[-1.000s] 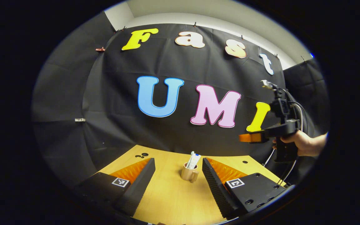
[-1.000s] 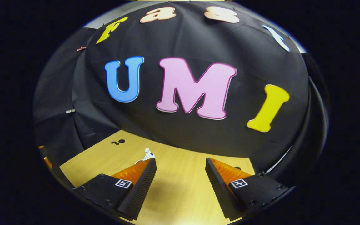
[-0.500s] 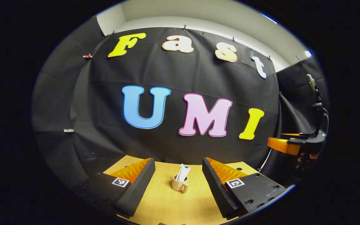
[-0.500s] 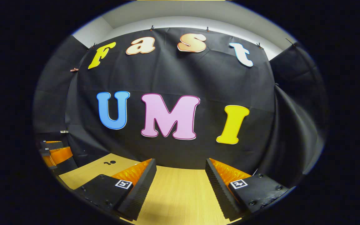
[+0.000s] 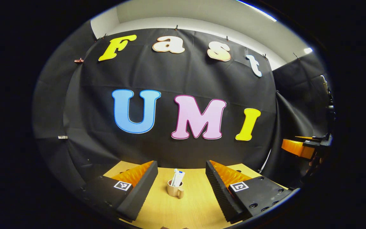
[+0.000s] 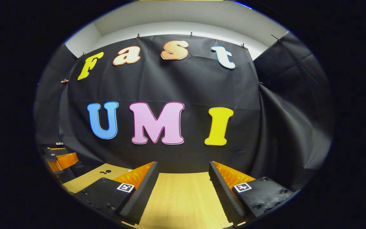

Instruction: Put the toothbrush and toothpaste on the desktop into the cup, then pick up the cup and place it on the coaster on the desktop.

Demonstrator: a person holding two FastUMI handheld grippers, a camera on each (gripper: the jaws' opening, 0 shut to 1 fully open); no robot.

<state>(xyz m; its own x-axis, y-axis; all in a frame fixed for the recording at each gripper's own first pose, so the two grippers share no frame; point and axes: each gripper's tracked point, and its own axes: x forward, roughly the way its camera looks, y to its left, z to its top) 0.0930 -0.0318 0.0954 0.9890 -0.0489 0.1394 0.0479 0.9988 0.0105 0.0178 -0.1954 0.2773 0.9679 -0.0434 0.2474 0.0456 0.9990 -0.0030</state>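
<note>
In the left gripper view a beige cup (image 5: 175, 191) with a handle stands upright on the wooden desktop (image 5: 195, 208), well ahead of my fingers. A white toothbrush and a white-and-blue toothpaste tube (image 5: 178, 178) stick up out of it. My left gripper (image 5: 181, 168) is open, and the cup is apart from both fingers. The right gripper's orange finger (image 5: 294, 148) shows at the far right, held off the desk. In the right gripper view my right gripper (image 6: 183, 168) is open over bare desktop (image 6: 183, 200). The left gripper's orange fingers (image 6: 60, 160) sit at the far left.
The black cloth wall stands close behind the desk's far edge. Two small dark holes (image 6: 106, 171) mark the desktop at the back left in the right gripper view. I cannot make out a coaster under the cup.
Both grippers have pulled back and away from the cup, which now looks smaller and farther off. The right gripper has swung out to the right. The cup has stayed put.
</note>
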